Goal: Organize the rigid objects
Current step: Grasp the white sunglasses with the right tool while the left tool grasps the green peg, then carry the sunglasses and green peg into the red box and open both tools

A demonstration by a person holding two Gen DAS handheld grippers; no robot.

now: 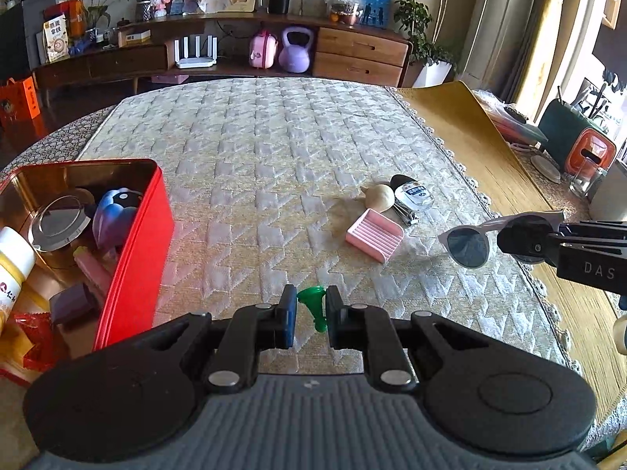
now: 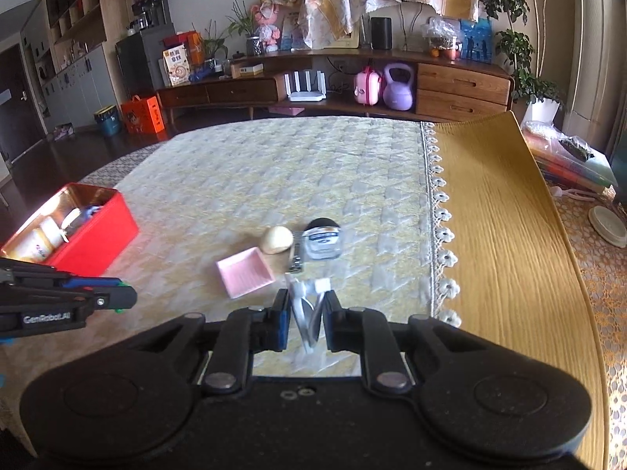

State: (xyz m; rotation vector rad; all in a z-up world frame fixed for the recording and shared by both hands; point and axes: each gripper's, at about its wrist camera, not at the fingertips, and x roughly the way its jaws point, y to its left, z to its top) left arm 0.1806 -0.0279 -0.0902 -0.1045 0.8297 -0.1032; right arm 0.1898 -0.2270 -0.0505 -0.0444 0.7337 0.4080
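Observation:
My left gripper [image 1: 309, 309] is shut on a small green plastic funnel-shaped piece [image 1: 313, 307], held above the quilted cloth just right of the red tin box [image 1: 133, 243]. My right gripper [image 2: 306, 315] is shut on white-framed sunglasses [image 2: 307, 313]; in the left wrist view the sunglasses [image 1: 468, 244] hang in the air at the right with that gripper [image 1: 525, 241] clamped on them. On the cloth lie a pink soap dish [image 1: 374, 235], a beige shell-like piece [image 1: 381, 197], a nail clipper [image 1: 407, 214] and a clear jar with a black lid [image 1: 411, 192].
The red tin holds a round metal lid [image 1: 58, 217], a blue-purple toy [image 1: 115, 211], a white bottle [image 1: 11, 266] and other small items. A yellow wood-grain mat [image 2: 501, 235] lies right of the cloth's lace edge. Clutter stands at the table's far right [image 1: 588, 156].

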